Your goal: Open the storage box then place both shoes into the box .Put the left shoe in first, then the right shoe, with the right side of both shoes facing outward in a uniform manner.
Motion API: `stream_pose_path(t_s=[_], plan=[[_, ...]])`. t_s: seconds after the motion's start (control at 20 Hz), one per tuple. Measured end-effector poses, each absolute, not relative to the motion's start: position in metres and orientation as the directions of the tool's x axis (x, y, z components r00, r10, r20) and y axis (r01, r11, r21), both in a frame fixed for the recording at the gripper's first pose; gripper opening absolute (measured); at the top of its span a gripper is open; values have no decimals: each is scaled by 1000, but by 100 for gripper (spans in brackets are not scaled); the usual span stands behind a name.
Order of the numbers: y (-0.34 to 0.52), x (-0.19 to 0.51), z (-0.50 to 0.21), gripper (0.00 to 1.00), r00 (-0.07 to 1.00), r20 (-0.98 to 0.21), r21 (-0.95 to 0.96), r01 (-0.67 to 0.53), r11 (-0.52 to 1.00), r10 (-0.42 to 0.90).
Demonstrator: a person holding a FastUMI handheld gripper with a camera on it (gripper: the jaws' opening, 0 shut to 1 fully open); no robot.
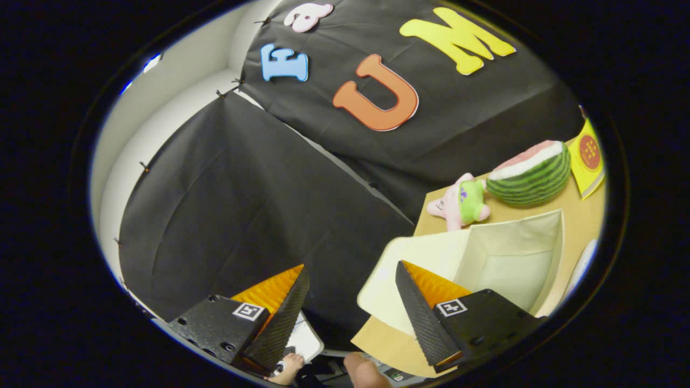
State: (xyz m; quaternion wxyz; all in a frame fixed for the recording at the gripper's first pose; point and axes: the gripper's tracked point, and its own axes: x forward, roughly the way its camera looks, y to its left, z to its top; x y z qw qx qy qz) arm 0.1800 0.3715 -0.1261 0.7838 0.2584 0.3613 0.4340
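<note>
Box point(512, 258) open, beyond fingers point(409, 302), apart, empty

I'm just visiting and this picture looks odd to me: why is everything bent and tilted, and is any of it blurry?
Gripper view: the fisheye lens bows straight edges, so the storage box and table curve and lean; the watermelon toy looks sharp; lighting is even, without strong glare; the hand-held gripper is open, holding nothing.
</note>
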Motion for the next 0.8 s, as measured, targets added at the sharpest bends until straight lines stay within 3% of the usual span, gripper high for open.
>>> stream_pose_path(t_s=[0.55,0.8], plan=[[222,192,-198,100,412,-604,507,-462,728,682],[143,201,-253,100,441,-740,334,-414,847,508]])
